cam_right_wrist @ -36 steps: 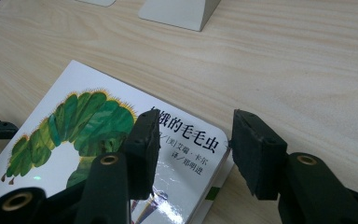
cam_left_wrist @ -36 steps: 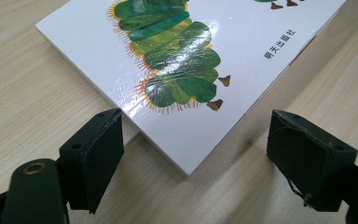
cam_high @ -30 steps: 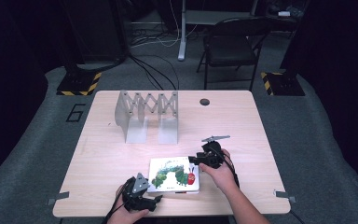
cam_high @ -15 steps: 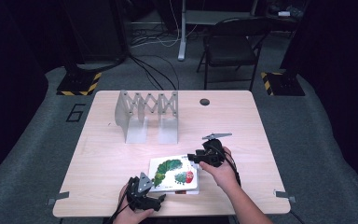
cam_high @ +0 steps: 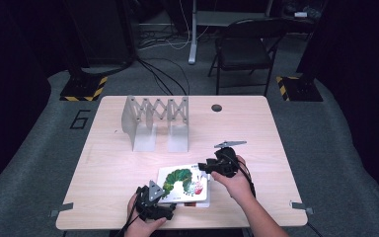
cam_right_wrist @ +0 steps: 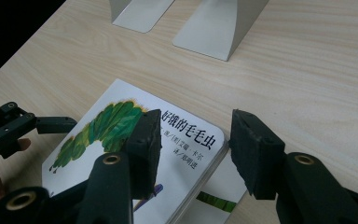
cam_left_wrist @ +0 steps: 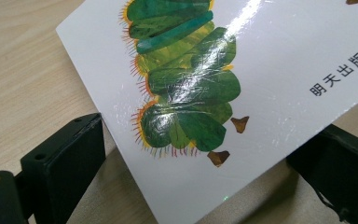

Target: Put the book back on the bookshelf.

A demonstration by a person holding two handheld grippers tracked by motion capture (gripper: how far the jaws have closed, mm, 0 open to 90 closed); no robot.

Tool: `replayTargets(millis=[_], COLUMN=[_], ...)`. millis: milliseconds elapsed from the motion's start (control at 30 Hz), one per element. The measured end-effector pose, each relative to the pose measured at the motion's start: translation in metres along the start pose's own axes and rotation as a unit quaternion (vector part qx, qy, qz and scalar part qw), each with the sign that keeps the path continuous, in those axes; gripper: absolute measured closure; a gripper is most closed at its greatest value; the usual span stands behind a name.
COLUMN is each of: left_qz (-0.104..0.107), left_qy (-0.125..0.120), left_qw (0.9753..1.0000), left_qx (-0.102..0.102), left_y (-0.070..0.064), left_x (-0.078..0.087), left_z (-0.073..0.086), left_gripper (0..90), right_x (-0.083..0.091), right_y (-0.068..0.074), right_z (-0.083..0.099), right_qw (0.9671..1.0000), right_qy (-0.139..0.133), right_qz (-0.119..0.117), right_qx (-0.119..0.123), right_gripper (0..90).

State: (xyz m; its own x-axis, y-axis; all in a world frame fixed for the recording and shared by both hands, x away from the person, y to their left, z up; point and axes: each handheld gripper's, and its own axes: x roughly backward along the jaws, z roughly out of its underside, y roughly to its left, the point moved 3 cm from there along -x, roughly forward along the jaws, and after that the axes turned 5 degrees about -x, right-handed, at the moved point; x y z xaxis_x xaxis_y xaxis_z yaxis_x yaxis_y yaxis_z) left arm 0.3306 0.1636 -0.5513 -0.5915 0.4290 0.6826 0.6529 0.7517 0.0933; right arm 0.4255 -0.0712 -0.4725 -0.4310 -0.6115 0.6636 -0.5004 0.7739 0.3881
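Observation:
A picture book [cam_high: 182, 183] with a green caterpillar on its white cover lies near the table's front edge, on top of a second book [cam_right_wrist: 214, 201]. My left gripper [cam_high: 153, 205] is at the book's near left corner. In the left gripper view its jaws stand open on either side of that corner of the book [cam_left_wrist: 191, 93], and the left gripper [cam_left_wrist: 200, 177] holds nothing. My right gripper [cam_high: 217, 165] hovers open over the far right corner of the book [cam_right_wrist: 116, 126]. The right gripper [cam_right_wrist: 196, 149] has nothing between its pads. The left gripper [cam_right_wrist: 9, 126] also shows there.
A grey expanding book rack [cam_high: 155, 118] stands upright at the back left of the wooden table [cam_high: 256, 128]; its feet [cam_right_wrist: 223, 23] are ahead of the right gripper. A dark cable hole [cam_high: 216, 107] is in the tabletop. A folding chair [cam_high: 244, 49] stands beyond the table.
The left gripper has edged a little closer to the book's corner, and the book has turned slightly. The right gripper has barely shifted.

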Motion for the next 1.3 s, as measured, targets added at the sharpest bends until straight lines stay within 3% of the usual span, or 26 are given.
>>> replayTargets(millis=[33,200,300,700,733,833,1100,1200,1267,1300], left_qz=[-0.003,-0.024,-0.023,-0.027,-0.034,-0.029,-0.029,-0.032,-0.018,-0.022], left_qy=[-0.004,-0.014,-0.014,-0.023,-0.028,-0.031,-0.040,-0.045,-0.053,-0.055], left_qw=[1.0000,0.9989,0.9982,0.9973,0.9969,0.9954,0.9938,0.9939,0.9945,0.9944], left_qx=[0.003,-0.039,-0.054,-0.064,-0.065,-0.085,-0.099,-0.095,-0.089,-0.087], left_y=[-0.002,-0.006,-0.007,-0.007,-0.008,-0.010,-0.011,-0.011,-0.008,-0.008], left_x=[0.000,0.004,0.006,0.007,0.007,0.008,0.009,0.009,0.011,0.010], left_z=[0.000,-0.002,-0.002,-0.001,-0.001,-0.001,0.000,0.001,0.002,0.002], left_gripper=[4.8,7.4,8.8,9.7,9.7,11.3,15.4,15.8,16.9,17.2], right_x=[-0.001,-0.003,-0.004,-0.003,-0.003,-0.003,-0.003,-0.003,-0.004,-0.004], right_y=[0.000,-0.002,-0.001,0.003,0.003,0.003,0.003,0.003,0.003,0.002], right_z=[0.000,0.001,0.001,0.000,0.000,0.001,0.000,0.001,0.001,0.001], right_qw=[1.0000,1.0000,1.0000,1.0000,1.0000,1.0000,1.0000,1.0000,1.0000,1.0000], right_qy=[0.000,0.001,-0.002,0.001,0.001,0.000,-0.001,-0.001,0.002,0.003], right_qz=[-0.002,-0.001,-0.002,-0.002,-0.002,-0.002,-0.002,-0.001,-0.001,0.000], right_qx=[-0.002,-0.001,0.005,0.001,0.000,0.001,0.001,0.001,-0.002,0.000], right_gripper=[53.4,53.4,53.4,53.4,53.4,53.4,53.4,53.4,53.3,53.4])
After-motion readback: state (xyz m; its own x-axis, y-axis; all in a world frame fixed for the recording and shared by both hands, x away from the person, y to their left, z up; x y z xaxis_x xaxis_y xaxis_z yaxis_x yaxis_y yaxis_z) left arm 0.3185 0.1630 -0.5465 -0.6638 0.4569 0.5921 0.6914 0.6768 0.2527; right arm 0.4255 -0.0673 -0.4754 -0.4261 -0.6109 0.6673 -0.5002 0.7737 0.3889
